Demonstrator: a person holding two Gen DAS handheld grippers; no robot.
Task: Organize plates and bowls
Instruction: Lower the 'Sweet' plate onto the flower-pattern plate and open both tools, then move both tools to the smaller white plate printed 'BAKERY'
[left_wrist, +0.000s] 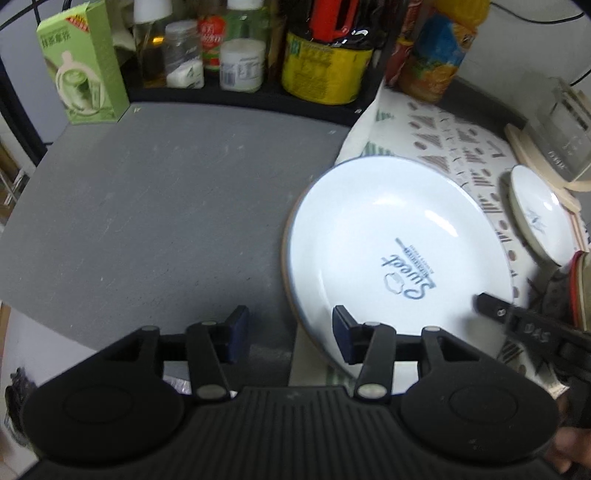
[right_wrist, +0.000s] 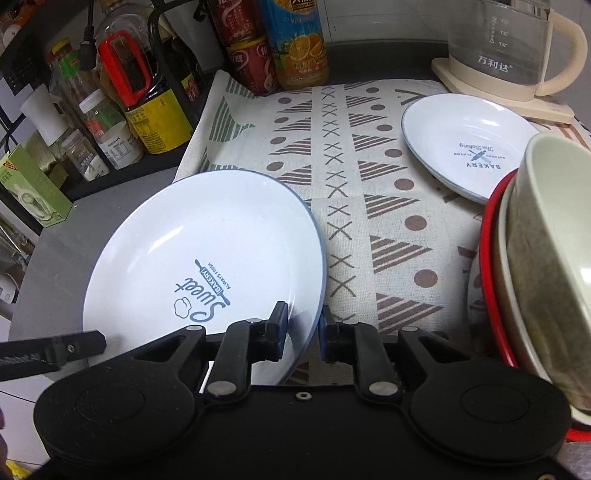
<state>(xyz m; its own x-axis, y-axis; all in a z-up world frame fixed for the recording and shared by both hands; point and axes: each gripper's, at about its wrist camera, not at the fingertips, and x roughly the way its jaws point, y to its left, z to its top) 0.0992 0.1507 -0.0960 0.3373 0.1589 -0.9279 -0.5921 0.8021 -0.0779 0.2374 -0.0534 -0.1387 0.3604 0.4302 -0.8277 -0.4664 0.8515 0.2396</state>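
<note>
A large white plate (right_wrist: 207, 251) with blue "Sweet Bakery" print is tilted, its left part over the grey counter. My right gripper (right_wrist: 303, 328) is shut on its near right rim, one finger on each side. The same plate (left_wrist: 399, 243) shows in the left wrist view. My left gripper (left_wrist: 290, 332) is open and empty, its right finger just over the plate's near left rim. A smaller white plate (right_wrist: 469, 147) with "Bakery" print lies on the patterned cloth at the back right. Stacked bowls (right_wrist: 543, 266), cream inside red-rimmed, stand at the right.
The patterned cloth (right_wrist: 369, 206) covers the right of the counter; the bare grey counter (left_wrist: 166, 206) lies to the left. A rack of bottles and jars (left_wrist: 258, 55) and a green box (left_wrist: 85, 66) line the back. A glass kettle (right_wrist: 517, 48) stands back right.
</note>
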